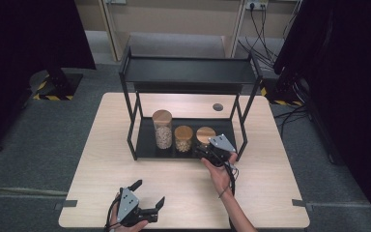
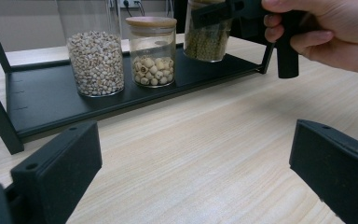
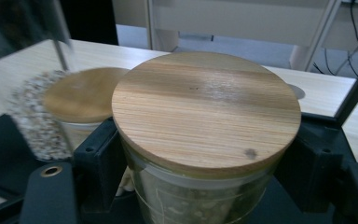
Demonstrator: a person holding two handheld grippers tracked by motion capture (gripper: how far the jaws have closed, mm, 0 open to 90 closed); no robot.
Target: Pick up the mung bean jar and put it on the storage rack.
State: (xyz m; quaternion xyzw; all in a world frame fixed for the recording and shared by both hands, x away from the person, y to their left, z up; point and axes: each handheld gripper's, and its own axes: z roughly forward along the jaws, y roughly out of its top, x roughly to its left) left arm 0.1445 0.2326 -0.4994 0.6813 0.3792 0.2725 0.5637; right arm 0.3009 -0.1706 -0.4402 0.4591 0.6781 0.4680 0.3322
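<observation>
Pale wood table (image 1: 125,159) (black rack (image 1: 188,72)), grey floor (image 1: 34,145)

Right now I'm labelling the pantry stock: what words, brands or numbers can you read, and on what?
None can be read.
Jar held by the right gripper: faint embossed marks on the glass, too blurred to read.
Lids and black shelf rack: no lettering.

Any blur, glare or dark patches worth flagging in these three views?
Right gripper view: the held jar's wooden lid is sharp with a pale sheen, while the tall jar at left is smeared and blurry. Left gripper view: the near fingers are soft, the middle jar crisp. High view: evenly lit table, black curtains lose detail.
</observation>
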